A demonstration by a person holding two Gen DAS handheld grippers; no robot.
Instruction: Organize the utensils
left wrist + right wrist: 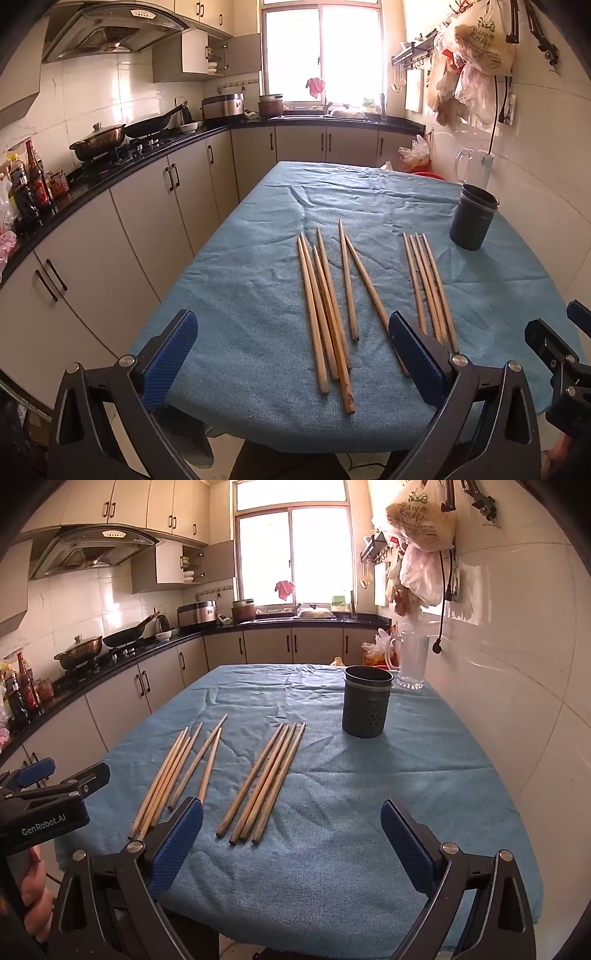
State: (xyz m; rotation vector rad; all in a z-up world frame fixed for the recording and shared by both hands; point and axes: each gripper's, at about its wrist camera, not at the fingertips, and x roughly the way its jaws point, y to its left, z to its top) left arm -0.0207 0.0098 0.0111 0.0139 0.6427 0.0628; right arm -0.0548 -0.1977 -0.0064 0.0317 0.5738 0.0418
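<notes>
My left gripper (291,350) jaws wide open above 6 chopsticks (327,306), my right gripper (291,834) jaws open and empty, 4 chopsticks (264,781) just ahead, dark holder (366,706) upright beyond on the blue-clothed tabletop (332,849)

Your left gripper's right finger (413,354) covers the near end of one chopstick (365,278). Your right gripper's left finger (177,845) hides the loose group's (173,775) near ends. Holder (366,701) interior not visible. Counter bottle labels (35,177) too small to read.
</notes>
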